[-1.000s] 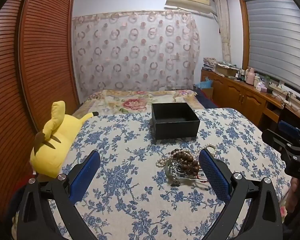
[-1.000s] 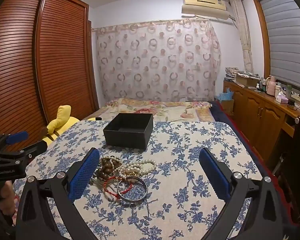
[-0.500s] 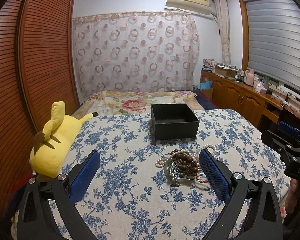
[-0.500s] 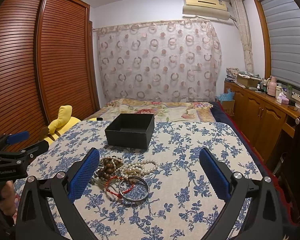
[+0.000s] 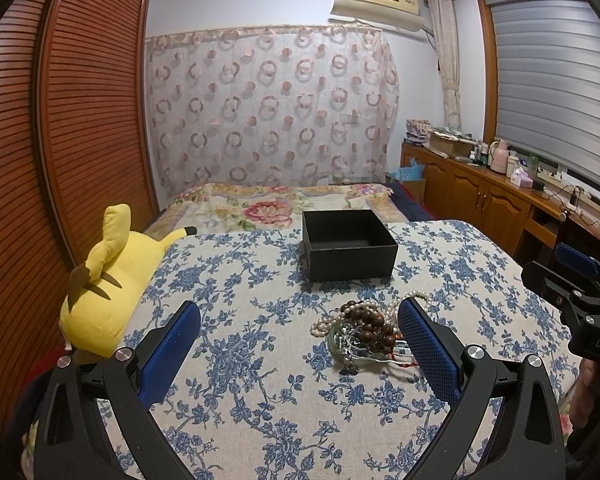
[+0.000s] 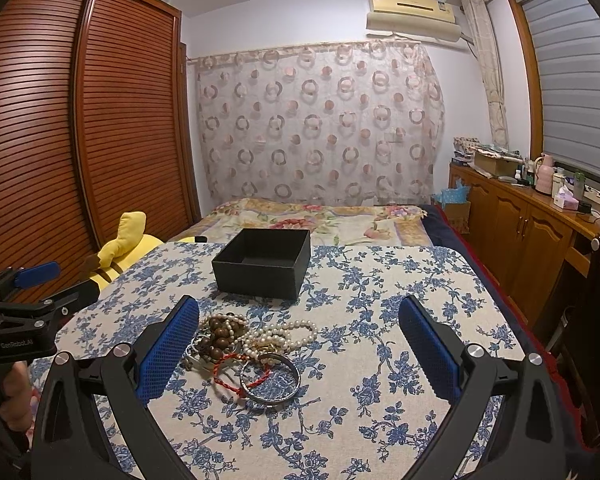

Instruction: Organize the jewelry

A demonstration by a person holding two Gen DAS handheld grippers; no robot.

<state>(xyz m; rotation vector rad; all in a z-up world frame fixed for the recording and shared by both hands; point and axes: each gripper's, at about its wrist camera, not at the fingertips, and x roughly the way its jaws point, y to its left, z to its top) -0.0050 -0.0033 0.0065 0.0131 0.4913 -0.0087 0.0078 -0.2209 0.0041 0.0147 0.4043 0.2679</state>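
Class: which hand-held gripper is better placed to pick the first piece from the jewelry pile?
Right: open, the pile lies between its fingers. The left sits off to the side.

Black box [image 6: 262, 264] behind jewelry pile [image 6: 252, 344]; sides free.

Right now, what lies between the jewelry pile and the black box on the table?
Only bare flowered tablecloth separates the jewelry pile from the black box; the right wrist view shows it most clearly.
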